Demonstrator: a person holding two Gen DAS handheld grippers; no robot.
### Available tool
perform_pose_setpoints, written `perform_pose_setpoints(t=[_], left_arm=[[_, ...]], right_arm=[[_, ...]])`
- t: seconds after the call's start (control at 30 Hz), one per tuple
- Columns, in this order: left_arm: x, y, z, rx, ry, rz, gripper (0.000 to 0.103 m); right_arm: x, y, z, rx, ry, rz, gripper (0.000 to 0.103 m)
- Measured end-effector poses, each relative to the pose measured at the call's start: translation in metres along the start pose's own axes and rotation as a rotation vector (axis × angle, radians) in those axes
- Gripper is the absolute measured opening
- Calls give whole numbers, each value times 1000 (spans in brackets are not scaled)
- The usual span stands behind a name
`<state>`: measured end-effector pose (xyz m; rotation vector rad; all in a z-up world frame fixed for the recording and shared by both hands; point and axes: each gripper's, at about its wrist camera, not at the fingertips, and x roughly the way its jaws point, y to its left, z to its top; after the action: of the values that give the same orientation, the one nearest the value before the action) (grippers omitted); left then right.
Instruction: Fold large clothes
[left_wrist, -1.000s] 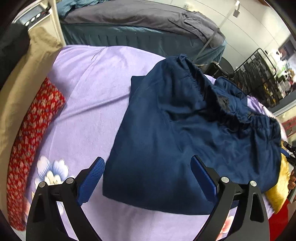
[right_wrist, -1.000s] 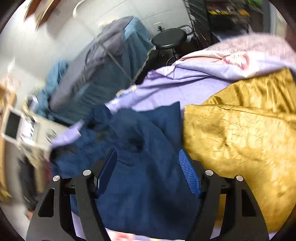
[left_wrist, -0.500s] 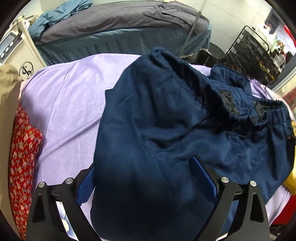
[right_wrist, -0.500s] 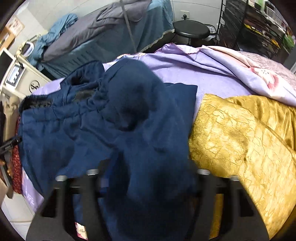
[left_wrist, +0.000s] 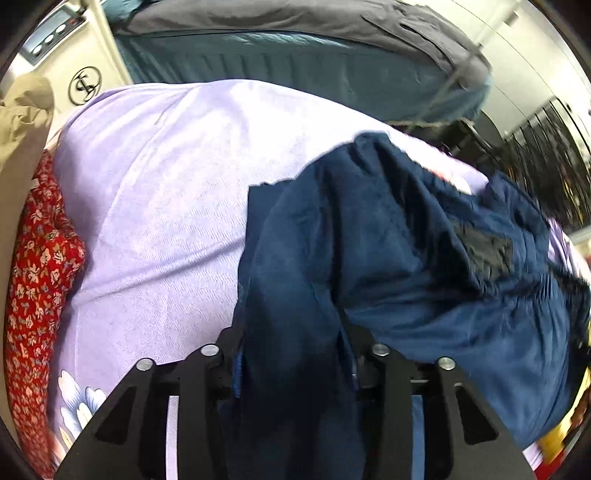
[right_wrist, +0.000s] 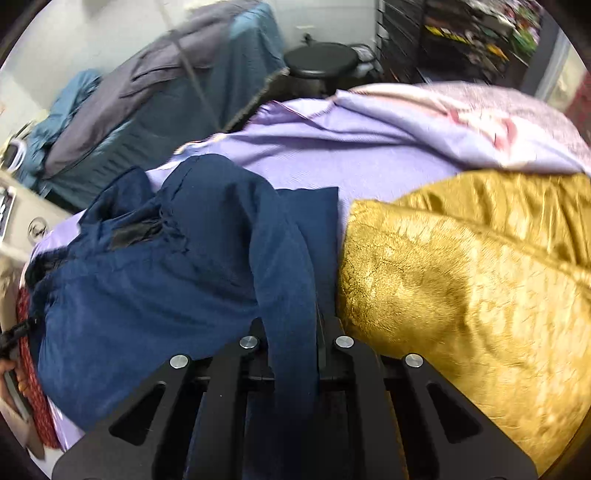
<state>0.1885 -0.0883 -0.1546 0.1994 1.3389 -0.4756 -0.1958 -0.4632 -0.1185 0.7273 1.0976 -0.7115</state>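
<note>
Navy blue trousers (left_wrist: 388, 258) with an elastic waistband lie partly folded on a lilac floral bedspread (left_wrist: 166, 184). My left gripper (left_wrist: 295, 354) is shut on a bunched edge of the trousers, which drapes over and hides its fingertips. In the right wrist view the trousers (right_wrist: 166, 266) spread to the left, and my right gripper (right_wrist: 293, 339) is shut on another pinched fold of them, lifted off the bedspread (right_wrist: 351, 162).
A gold cushion (right_wrist: 461, 295) lies right of the trousers. A red floral pillow (left_wrist: 37, 277) and beige fabric (left_wrist: 22, 118) lie at the left. A teal-covered bed with grey cloth (left_wrist: 295, 48) stands behind, with a black stool (right_wrist: 321, 62) and dark racks (right_wrist: 461, 37).
Both grippers were open over the trousers; they moved onto the fabric and closed on it. The cloth is now bunched and raised between each pair of fingers.
</note>
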Motion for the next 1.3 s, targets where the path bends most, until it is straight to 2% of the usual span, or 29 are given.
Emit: perform_pose_setpoints(t=[0.07, 0.1, 0.13, 0.2, 0.23, 0.33, 0.4, 0.47, 0.57, 0.63, 0.7, 0.73, 0.8, 0.83, 0.93, 1.0, 1.03, 1.13, 1.2, 1.3], left_arm=[[-16, -3, 4, 9, -48, 12, 51], [-23, -3, 3, 15, -75, 19, 62], [-38, -1, 2, 23, -137, 36, 75], [-63, 2, -1, 27, -241, 61, 85], [-75, 4, -4, 24, -279, 63, 85], [-90, -1, -18, 61, -299, 19, 82], [-86, -16, -33, 152, -276, 24, 79], [-76, -47, -53, 295, -241, 39, 76], [-57, -82, -68, 408, -218, 25, 71], [-44, -96, -61, 422, -192, 18, 61], [-30, -105, -49, 427, -168, 18, 57], [-22, -110, -38, 429, -158, 27, 53], [-7, -116, -15, 419, -127, 38, 53], [1, -119, -4, 408, -95, 26, 53], [20, -121, 18, 393, -29, 7, 53], [28, -123, 28, 399, -12, 4, 53], [31, -124, 32, 397, -7, 3, 55], [41, -125, 44, 353, 13, -4, 57], [47, -126, 49, 311, 27, -4, 59], [52, -130, 53, 299, 33, 15, 62]], right_arm=[[-2, 0, 0, 25, 4, -9, 15], [-4, 1, 0, 20, -3, -14, 24], [-12, 3, -1, 6, -21, -40, 30], [-31, 4, -5, -9, -73, -101, 64], [-39, 3, -5, -21, -99, -108, 65], [-63, 14, -19, -125, -157, -126, 65], [-73, 31, -33, -205, -177, -95, 65], [-76, 51, -47, -273, -171, -53, 65], [-70, 81, -68, -401, -147, -26, 66], [-66, 101, -78, -479, -157, -30, 66], [-66, 118, -82, -546, -193, -47, 66], [-66, 122, -82, -562, -185, -30, 66], [-51, 132, -74, -591, -102, 33, 66], [-44, 135, -71, -597, -74, 40, 66], [-18, 134, -51, -594, -44, -25, 66], [-3, 118, -24, -516, -57, -110, 66], [1, 110, -15, -479, -55, -118, 66], [21, 86, 13, -345, 20, -51, 66], [30, 84, 16, -333, 36, -50, 66], [39, 92, 10, -342, 36, -102, 67]])
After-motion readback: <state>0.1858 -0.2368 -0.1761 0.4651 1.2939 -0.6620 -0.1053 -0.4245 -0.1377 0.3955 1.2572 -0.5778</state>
